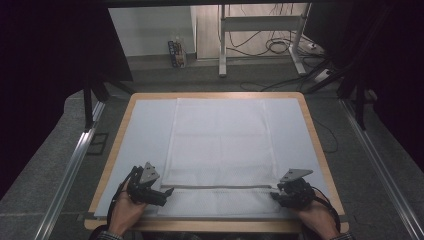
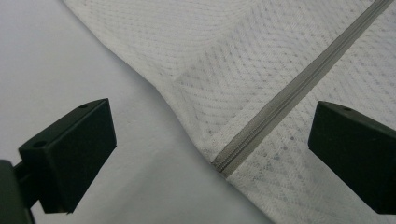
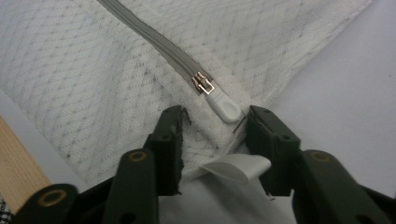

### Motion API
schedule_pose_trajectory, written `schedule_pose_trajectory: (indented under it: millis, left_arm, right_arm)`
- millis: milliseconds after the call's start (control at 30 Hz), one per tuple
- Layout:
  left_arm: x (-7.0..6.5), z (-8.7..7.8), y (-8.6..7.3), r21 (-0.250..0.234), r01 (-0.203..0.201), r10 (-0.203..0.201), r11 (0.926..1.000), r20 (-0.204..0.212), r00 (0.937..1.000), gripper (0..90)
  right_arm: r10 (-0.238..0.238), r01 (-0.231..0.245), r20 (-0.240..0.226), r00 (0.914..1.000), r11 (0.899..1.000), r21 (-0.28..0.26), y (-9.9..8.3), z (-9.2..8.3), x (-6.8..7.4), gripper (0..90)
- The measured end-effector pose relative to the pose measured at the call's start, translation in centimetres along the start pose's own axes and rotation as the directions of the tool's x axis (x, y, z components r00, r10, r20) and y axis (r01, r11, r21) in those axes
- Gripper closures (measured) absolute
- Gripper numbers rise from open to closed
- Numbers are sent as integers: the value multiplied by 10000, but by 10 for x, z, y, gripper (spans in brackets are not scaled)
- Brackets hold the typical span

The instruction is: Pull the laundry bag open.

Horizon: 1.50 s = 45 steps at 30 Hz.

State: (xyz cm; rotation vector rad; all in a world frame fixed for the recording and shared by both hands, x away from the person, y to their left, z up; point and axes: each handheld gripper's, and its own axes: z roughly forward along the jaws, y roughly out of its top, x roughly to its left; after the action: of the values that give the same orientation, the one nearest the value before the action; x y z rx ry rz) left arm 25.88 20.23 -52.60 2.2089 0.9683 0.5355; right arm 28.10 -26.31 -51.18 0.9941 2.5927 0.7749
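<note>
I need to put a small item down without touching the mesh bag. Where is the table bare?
Bare white mat runs as a strip between the mesh laundry bag and the table's left wooden edge, with a narrower strip on the right. The near edge is crowded: the left gripper and right gripper sit at the zipper ends.

Dim, dark-edged high view; sharper, evenly lit close-ups.

mesh bag (image 1: 220,145): on the table (image 1: 312,130), stretching ahead of both grippers
zipper (image 1: 217,187): runs between left gripper (image 1: 167,192) and right gripper (image 1: 275,196)
zipper pull (image 3: 223,105): just ahead of the right gripper
</note>
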Motion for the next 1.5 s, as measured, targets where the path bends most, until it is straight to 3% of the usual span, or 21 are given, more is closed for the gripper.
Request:
schedule_pose_trajectory:
  millis: [67, 100, 133, 267, 600, 700, 767, 933, 1000, 1100, 1200, 1267, 1367, 1500]
  left_arm:
    - [0, 0, 0, -16, -15, 15, 10000, -10, 10000, 11]
    - [0, 0, 0, -17, -22, 22, 10000, -7, 10000, 12]
    - [0, 0, 0, -6, -27, 27, 10000, 0, 10000, 12]
    - [0, 1, 0, -24, -35, 35, 10000, 17, 10000, 14]
    - [-2, 0, 3, -109, 38, -37, 9999, 82, 10000, 23]
    - [-2, 0, 3, -75, -3, 3, 10000, 46, 10000, 23]
    - [-2, 0, 3, -78, 17, -16, 10000, 54, 10000, 24]
    - [-2, 0, 2, -31, -54, 54, 10000, -5, 10000, 24]
    - [-2, 0, 2, -31, -58, 58, 10000, 5, 10000, 24]
    - [-3, 1, 3, 35, -121, 121, 9999, 3, 9999, 24]
    - [-4, 1, 4, 62, -166, 166, 9998, -26, 9999, 25]
    - [-4, 1, 4, 46, -80, 79, 10000, 37, 10000, 26]
    - [-5, 1, 8, -51, 162, -161, 9999, 223, 9996, 31]
    - [-8, 3, 15, -176, 295, -285, 9994, 529, 9982, 34]
  right_arm:
    - [75, -75, 2, 10000, 10000, -10, 0, 0, 1, 601]
    - [97, -98, -35, 9999, 9999, -56, 0, 0, 0, 670]
    - [97, -98, -35, 9999, 9999, -56, 0, 0, 0, 670]
    - [31, -34, -181, 9998, 9999, -159, 0, -1, 1, 805]
    - [-455, 454, -11, 9990, 9975, -540, 2, -6, 2, 812]
    - [-427, 426, -38, 9991, 9986, -325, 2, -5, 1, 806]
    - [-324, 323, -23, 9995, 9994, -155, 2, -5, 1, 782]
    - [218, -221, 328, 9992, 9997, 84, -1, -5, 1, 485]
    - [454, -456, 189, 9988, 9989, 93, -3, -5, 1, 464]
    - [288, -289, 112, 9995, 9996, 79, -3, -5, 5, 626]
    - [643, -643, 29, 9979, 9979, 26, -3, -6, 2, 802]
    - [718, -718, 5, 9974, 9974, 24, -3, -6, 2, 839]
    - [364, -364, 1, 9993, 9993, -5, -3, -6, 3, 857]
    - [-338, 343, 103, 9994, 9981, -514, -2, -12, 5, 857]
